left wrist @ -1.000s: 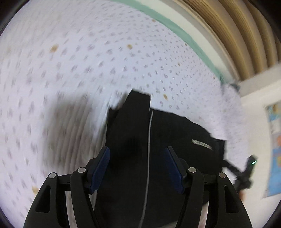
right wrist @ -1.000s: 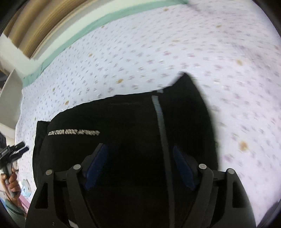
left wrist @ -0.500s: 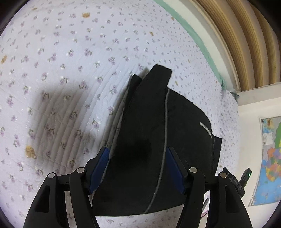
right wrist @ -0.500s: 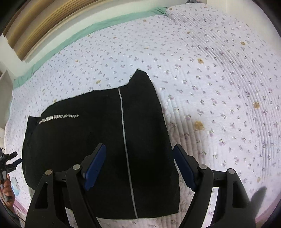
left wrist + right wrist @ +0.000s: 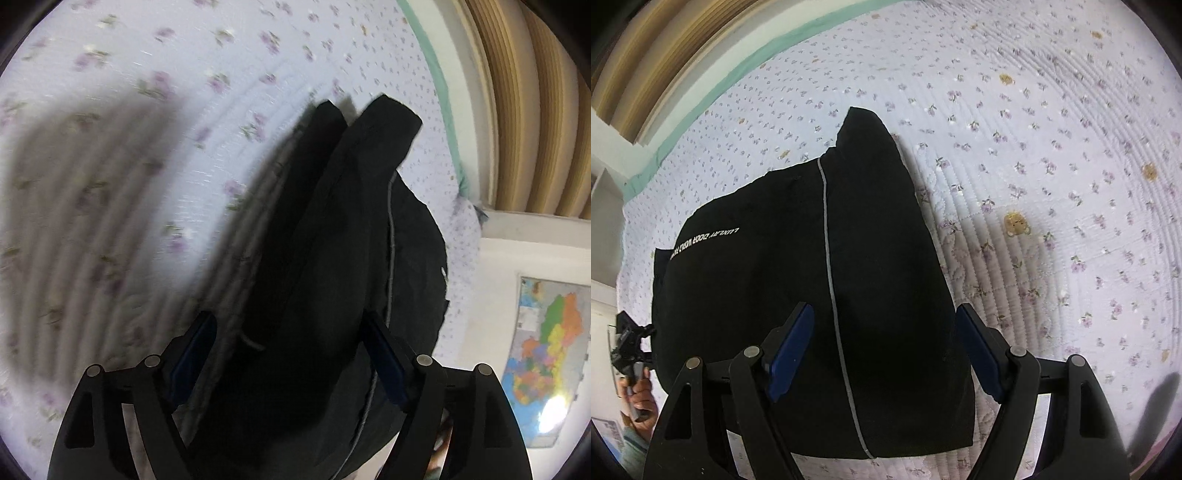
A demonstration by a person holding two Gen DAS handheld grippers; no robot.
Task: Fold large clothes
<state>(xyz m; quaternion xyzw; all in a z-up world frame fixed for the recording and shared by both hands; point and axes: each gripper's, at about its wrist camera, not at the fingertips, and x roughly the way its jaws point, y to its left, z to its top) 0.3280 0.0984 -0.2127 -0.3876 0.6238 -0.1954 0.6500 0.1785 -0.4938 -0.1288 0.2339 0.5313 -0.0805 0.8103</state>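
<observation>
A black folded garment [image 5: 775, 277] with a thin grey stripe and a line of white lettering lies on a floral quilt [image 5: 1034, 147]. My right gripper [image 5: 886, 347] hovers open over its near end, and the blue pads stand clear of the cloth. In the left wrist view the same garment [image 5: 332, 258] fills the middle, seen low and close, its layered edge and pointed far corner showing. My left gripper [image 5: 290, 350] straddles it with jaws opening. The cloth lies between the pads, which do not press on it.
The quilt [image 5: 110, 184] covers a wide bed with a green border [image 5: 738, 62] at the far side, below tan curtains [image 5: 535, 110]. A coloured map [image 5: 543, 339] hangs on the wall. At the bed's left edge a hand [image 5: 639, 395] holds a black device [image 5: 628, 339].
The left view has dropped much closer to the garment and rolled, and its jaws stand wider. The right view has slid sideways and nearer; its jaws are unchanged.
</observation>
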